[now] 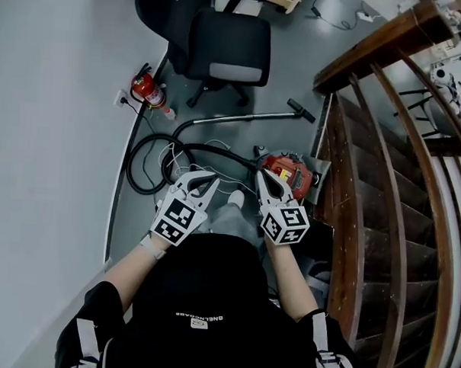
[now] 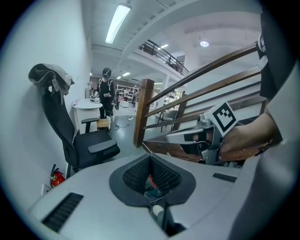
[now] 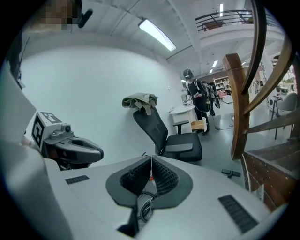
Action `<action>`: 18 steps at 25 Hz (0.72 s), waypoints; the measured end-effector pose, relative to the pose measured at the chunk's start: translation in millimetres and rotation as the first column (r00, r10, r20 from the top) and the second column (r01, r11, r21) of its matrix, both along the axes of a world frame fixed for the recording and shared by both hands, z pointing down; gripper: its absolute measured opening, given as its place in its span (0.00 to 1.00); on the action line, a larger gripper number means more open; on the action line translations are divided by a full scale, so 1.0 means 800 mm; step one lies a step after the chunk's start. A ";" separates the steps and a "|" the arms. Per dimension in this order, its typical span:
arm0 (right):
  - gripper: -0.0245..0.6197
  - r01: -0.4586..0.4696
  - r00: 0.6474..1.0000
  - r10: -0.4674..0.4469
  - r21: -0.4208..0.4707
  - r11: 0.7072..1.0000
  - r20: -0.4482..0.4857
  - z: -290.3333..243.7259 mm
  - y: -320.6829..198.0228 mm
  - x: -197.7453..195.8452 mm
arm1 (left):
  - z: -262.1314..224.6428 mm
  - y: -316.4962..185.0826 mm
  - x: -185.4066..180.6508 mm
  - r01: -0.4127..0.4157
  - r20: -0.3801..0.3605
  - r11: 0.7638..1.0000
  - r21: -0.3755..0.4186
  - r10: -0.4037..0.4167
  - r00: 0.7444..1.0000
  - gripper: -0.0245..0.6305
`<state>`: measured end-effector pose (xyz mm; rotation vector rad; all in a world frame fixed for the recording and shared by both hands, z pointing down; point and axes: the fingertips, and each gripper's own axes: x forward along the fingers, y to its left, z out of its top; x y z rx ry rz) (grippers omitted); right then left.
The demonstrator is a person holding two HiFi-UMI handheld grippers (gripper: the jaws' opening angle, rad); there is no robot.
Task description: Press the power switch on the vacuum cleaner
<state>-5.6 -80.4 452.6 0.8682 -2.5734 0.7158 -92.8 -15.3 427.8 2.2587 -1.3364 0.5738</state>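
Your left hand-held gripper has its jaws brought together, the ribbed pads meeting at the tips with nothing caught between them. Your right hand-held gripper is the same, jaws closed on each other and empty. In the head view you hold both side by side in front of your body, slightly apart, tips pointing away from you and down toward the floor. The red canister vacuum cleaner sits on the floor just past the right gripper's tips, at the foot of the wooden staircase; its power switch cannot be made out, and neither gripper touches the machine. Its black hose loops off to the left beyond your left gripper. The metal wand runs along the floor farther out, ending in the floor nozzle. A red fire extinguisher stands by the wall, and a black office chair lies beyond that.
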 end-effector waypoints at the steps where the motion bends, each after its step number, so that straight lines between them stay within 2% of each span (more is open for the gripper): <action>1: 0.08 0.004 1.000 -0.005 0.017 1.000 0.011 -0.013 0.002 0.000 | -0.007 -0.001 0.001 -0.006 -0.001 1.000 0.006 0.006 1.000 0.06; 8: 0.08 0.012 0.997 -0.022 0.129 0.992 0.073 -0.096 0.010 0.006 | -0.054 -0.012 0.009 -0.039 -0.015 0.997 0.068 0.041 0.999 0.06; 18: 0.08 0.035 0.983 -0.076 0.234 0.972 0.167 -0.193 0.017 0.007 | -0.129 -0.032 0.021 -0.051 -0.046 0.986 0.157 0.059 0.997 0.06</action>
